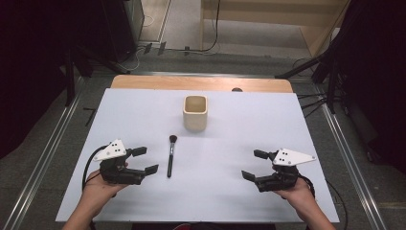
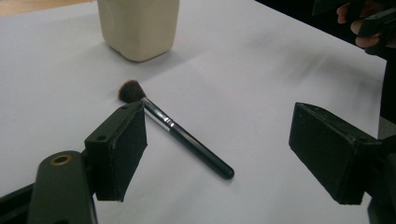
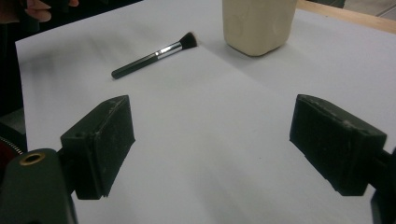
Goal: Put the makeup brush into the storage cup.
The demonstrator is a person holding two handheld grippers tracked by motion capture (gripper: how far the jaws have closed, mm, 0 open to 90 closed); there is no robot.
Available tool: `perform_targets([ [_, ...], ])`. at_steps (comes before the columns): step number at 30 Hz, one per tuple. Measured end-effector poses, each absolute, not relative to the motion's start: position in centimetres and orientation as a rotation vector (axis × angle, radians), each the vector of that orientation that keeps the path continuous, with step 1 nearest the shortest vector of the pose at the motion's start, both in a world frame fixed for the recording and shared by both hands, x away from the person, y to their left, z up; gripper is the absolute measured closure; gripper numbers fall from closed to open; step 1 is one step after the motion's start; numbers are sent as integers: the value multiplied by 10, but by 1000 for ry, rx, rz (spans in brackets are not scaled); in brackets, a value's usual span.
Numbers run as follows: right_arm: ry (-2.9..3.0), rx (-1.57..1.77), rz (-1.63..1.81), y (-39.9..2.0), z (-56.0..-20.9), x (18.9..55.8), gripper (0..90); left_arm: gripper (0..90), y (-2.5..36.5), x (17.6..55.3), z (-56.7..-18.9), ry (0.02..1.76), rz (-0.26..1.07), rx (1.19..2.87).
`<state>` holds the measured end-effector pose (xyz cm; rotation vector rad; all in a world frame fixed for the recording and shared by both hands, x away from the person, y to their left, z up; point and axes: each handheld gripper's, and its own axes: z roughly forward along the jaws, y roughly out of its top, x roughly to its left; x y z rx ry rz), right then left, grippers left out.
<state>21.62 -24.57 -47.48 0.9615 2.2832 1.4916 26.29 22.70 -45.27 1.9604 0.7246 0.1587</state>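
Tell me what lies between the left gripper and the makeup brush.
Nothing: in the high view, bare white table separates the open left gripper from the makeup brush.

Brush point(image 1: 170, 155), centre of the high view: black handle, silver metal collar, dark brown bristles. Cup point(image 1: 195, 113), above the brush: plain cream, no pattern. Worktop point(image 1: 215, 191): covered by a plain white sheet; a bare light-wood strip shows along the upper edge. Left gripper point(image 1: 145, 160), lower left of the frame: black body and black jaws, light grey three-cornered plate with small dark holes, black cable. Right gripper point(image 1: 254, 164), lower right: same black body, same grey plate. In both gripper views, a brass-coloured ring sits in the black housing at lower left. Floor: grey.
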Motion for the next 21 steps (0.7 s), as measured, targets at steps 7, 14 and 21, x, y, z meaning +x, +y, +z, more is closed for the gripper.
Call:
perform_targets([
  [7, 2285, 960, 1485, -245, -475, 216, 149, 197, 225, 268, -454, 762, 175, 1956],
  [14, 2282, 965, 1476, -246, -476, 217, 148, 196, 220, 270, -454, 791, 197, 1963],
  [21, 2288, 970, 1454, -245, -477, 217, 149, 191, 212, 272, -456, 801, 179, 1978],
])
